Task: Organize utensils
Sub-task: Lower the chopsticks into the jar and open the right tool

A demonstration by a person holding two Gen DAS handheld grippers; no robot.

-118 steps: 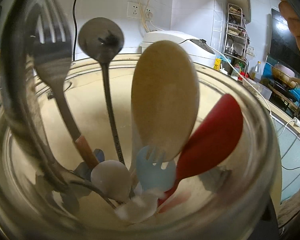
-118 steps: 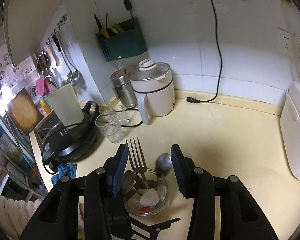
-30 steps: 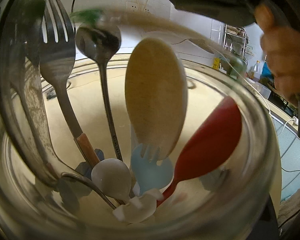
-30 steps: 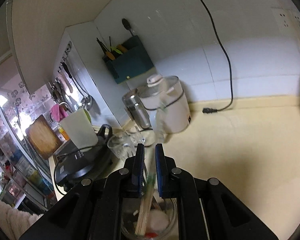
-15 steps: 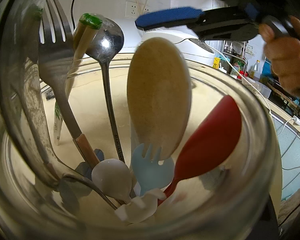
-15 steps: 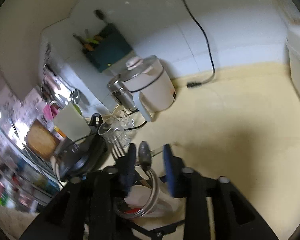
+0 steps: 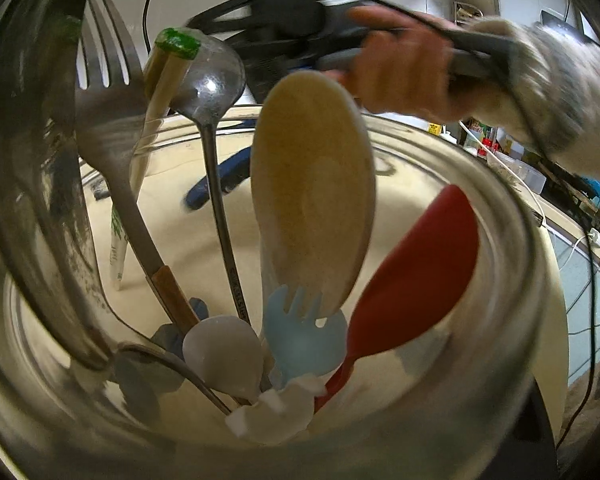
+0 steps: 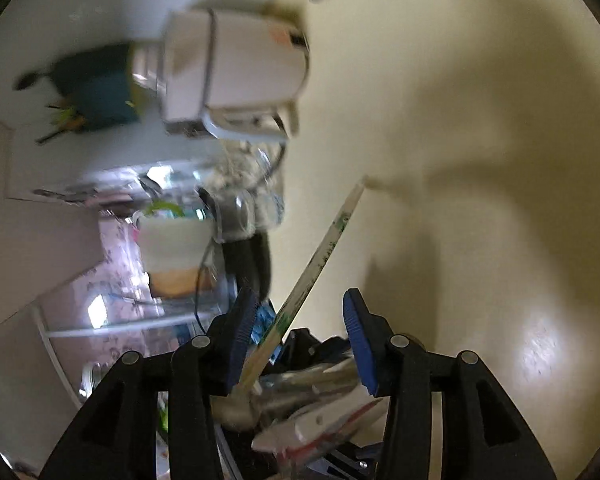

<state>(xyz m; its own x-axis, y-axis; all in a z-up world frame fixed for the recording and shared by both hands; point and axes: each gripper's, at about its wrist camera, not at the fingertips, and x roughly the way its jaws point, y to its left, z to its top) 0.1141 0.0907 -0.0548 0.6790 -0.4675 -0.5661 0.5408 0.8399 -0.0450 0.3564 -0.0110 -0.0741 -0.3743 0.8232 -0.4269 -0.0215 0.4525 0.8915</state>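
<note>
- Right gripper [image 8: 302, 342] fills the lower middle of the right wrist view, its blue-padded jaws opening; the wrapped chopsticks [image 8: 320, 258] pass between them, close against the left pad, but I cannot tell if that pad touches them.
- Those chopsticks slant from the lower centre up toward the middle of that frame, and their tip seems to lie out on the cream counter [image 8: 480, 120] rather than inside the glass.
- In the left wrist view their green-capped end [image 7: 177, 43] leans at the upper left of the glass jar [image 7: 512, 216], between the fork [image 7: 104, 100] and the metal spoon [image 7: 210, 84].
- Also standing in the jar are a wooden spoon [image 7: 314, 192], a red spoon [image 7: 416, 276] and a small blue fork [image 7: 304, 332].
- Left gripper's fingers are not visible; the jar fills its whole view, so it probably has the jar clasped, though I cannot tell for certain.
- A hand [image 7: 404, 76] with the right gripper's black frame crosses the top of that view.
- Judged step: letting go of the chopsticks at the jar. Next, the gripper should back off without dragging them; they may need re-seating.
- Beyond, blurred, a white kettle [image 8: 240, 72] sits at the upper left.
</note>
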